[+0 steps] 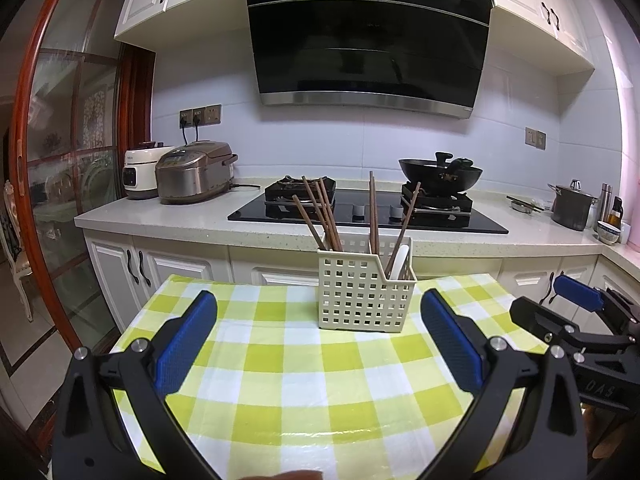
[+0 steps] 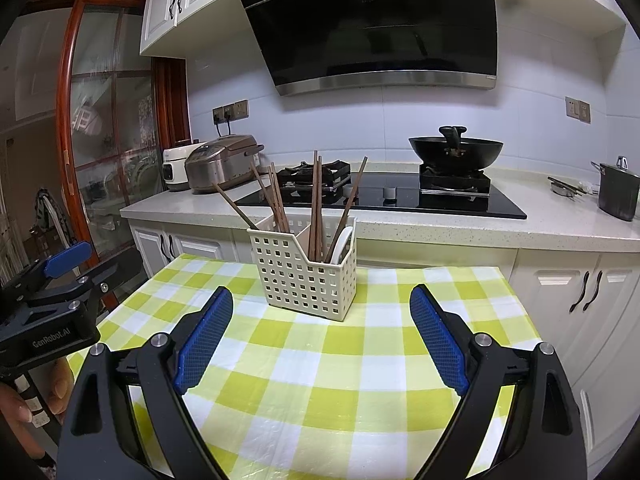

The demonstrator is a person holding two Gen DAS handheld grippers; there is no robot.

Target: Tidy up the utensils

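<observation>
A cream perforated utensil basket (image 1: 362, 292) stands on the far part of a table with a green-checked cloth (image 1: 320, 380); it also shows in the right wrist view (image 2: 306, 278). Several brown wooden chopsticks (image 1: 320, 212) lean in its two compartments, and a white spoon (image 1: 400, 262) stands in the right one. My left gripper (image 1: 318, 304) is open and empty, a little in front of the basket. My right gripper (image 2: 322, 298) is open and empty, also just in front of the basket, and shows at the right edge of the left wrist view (image 1: 576, 300).
Behind the table runs a kitchen counter (image 1: 192, 220) with two rice cookers (image 1: 194, 172), a black gas hob (image 1: 368, 208), a wok (image 1: 440, 174) and a steel pot (image 1: 572, 206). White cabinets sit below, a range hood above. A glass door is at the left.
</observation>
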